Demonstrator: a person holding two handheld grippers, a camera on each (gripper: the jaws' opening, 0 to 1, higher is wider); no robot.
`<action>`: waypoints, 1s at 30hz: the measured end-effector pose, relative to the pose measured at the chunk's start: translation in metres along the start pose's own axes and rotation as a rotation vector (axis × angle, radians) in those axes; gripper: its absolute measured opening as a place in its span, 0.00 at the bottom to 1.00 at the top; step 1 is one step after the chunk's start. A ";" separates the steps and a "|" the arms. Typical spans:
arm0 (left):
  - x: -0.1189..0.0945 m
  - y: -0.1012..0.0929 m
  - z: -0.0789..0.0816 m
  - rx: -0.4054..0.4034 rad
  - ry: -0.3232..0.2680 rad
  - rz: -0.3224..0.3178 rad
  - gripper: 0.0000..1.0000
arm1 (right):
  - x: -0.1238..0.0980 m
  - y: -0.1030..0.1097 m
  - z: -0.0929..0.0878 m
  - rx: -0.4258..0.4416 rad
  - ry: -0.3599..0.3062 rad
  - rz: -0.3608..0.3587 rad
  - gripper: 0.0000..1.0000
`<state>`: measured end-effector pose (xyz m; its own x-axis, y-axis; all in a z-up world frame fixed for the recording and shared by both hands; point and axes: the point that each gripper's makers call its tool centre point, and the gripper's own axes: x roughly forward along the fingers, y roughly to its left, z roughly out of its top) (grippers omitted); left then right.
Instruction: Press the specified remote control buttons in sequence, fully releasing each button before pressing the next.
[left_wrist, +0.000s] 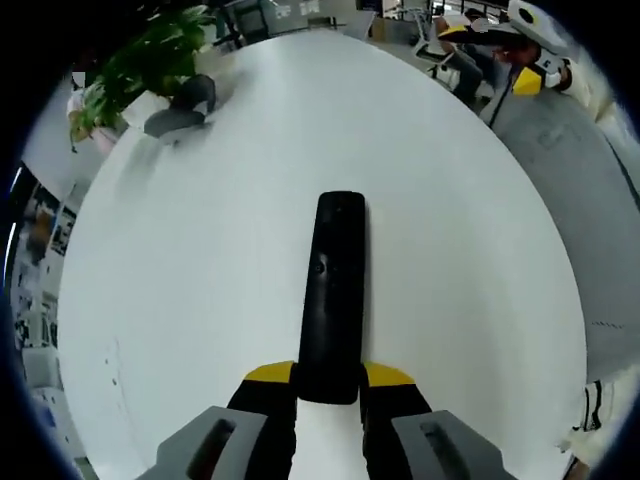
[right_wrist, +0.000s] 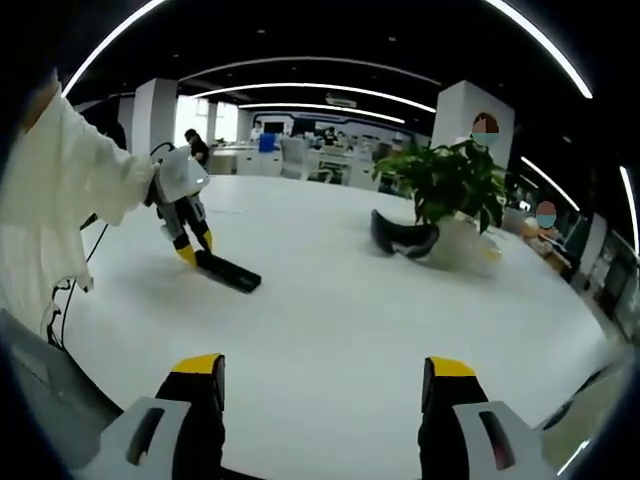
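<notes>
Yellow pads tip the left gripper (left_wrist: 329, 385), and its jaws are clamped on the near end of the black remote control (left_wrist: 333, 290), which lies flat on the white table (left_wrist: 200, 300) and reaches away from the jaws along their line. Holding it by the end looks like a way to pin it steady while leaving its long top face bare for pressing. In the right gripper view the same pairing appears across the table: the left gripper (right_wrist: 197, 252), at the end of a white sleeve (right_wrist: 70, 190), grips the remote control (right_wrist: 228, 271) by one end. The right gripper (right_wrist: 325, 375) hangs over the table (right_wrist: 330, 300) with its jaws spread wide and nothing between them, well apart from the remote, so no button is under pressure at this moment; it seems free to serve as the presser. Beyond, a dark curved object (right_wrist: 404, 238) rests just beside a potted plant (right_wrist: 450, 185) near the far edge, clear of the work. Which buttons are meant cannot be read from either view.
</notes>
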<state>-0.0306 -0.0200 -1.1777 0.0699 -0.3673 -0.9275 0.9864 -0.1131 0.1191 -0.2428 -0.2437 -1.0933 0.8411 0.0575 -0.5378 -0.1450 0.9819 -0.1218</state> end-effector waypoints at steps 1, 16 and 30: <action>-0.001 0.009 0.000 -0.010 -0.001 0.024 0.22 | 0.001 0.000 -0.001 0.000 0.004 0.003 0.80; 0.002 0.087 -0.009 -0.112 0.022 0.220 0.22 | 0.001 -0.001 -0.004 -0.003 0.019 0.000 0.79; 0.017 0.122 -0.020 -0.134 0.078 0.230 0.23 | 0.003 0.001 -0.007 -0.013 0.038 0.006 0.78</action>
<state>0.0937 -0.0218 -1.1856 0.3008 -0.2964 -0.9065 0.9537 0.0902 0.2870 -0.2445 -0.2443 -1.1010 0.8196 0.0562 -0.5701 -0.1569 0.9791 -0.1291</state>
